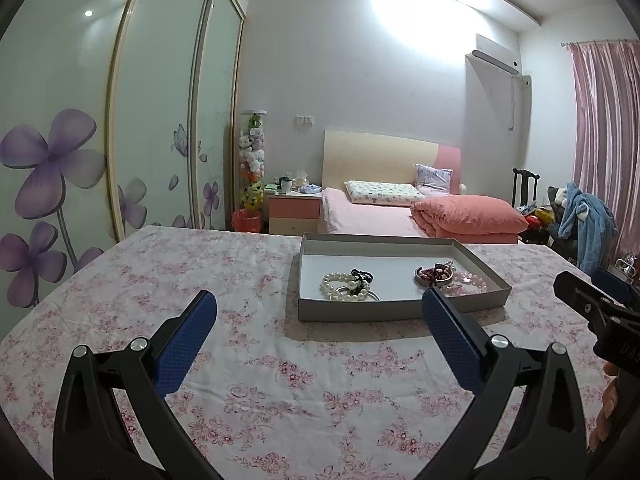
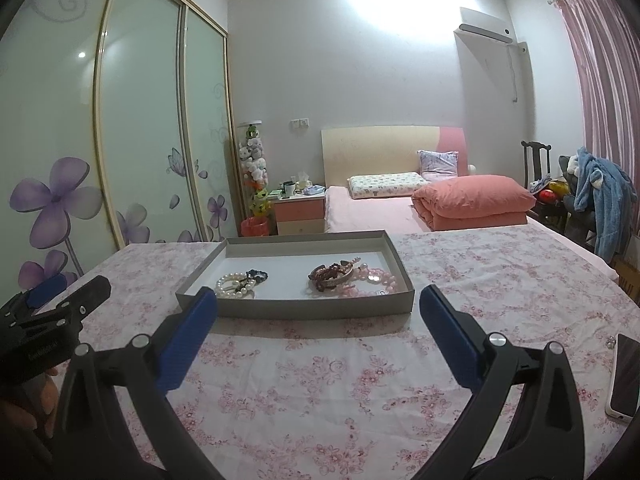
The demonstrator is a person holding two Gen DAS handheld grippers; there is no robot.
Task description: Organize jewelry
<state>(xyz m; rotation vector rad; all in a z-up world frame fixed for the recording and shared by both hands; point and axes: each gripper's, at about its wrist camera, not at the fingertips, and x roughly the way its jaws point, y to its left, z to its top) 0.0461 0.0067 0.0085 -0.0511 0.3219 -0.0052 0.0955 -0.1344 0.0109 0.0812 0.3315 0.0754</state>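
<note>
- The grey tray (image 1: 384, 308) sat on the flowered tablecloth (image 1: 280, 380), right of centre in the left wrist view and just left of centre in the right wrist view.
- All the jewelry I could see already lay inside it: a pearl bracelet (image 1: 340, 286) with a dark beaded piece (image 1: 362, 276) at the tray's left, and a dark red bracelet (image 1: 434, 274) beside pink beads (image 1: 470, 282) at its right.
- No loose jewelry showed on the cloth, so I judged the task nearly finished, with perhaps only tidying left.
- The left gripper (image 1: 320, 318) was spread wide and held nothing; the tray lay ahead of it, nearer its right finger.
- The right gripper (image 2: 318, 316) was equally wide and empty, with the tray's near wall between its fingertips in the frame.
- A phone (image 2: 626, 376) lay at the right edge of the right wrist view.
</note>
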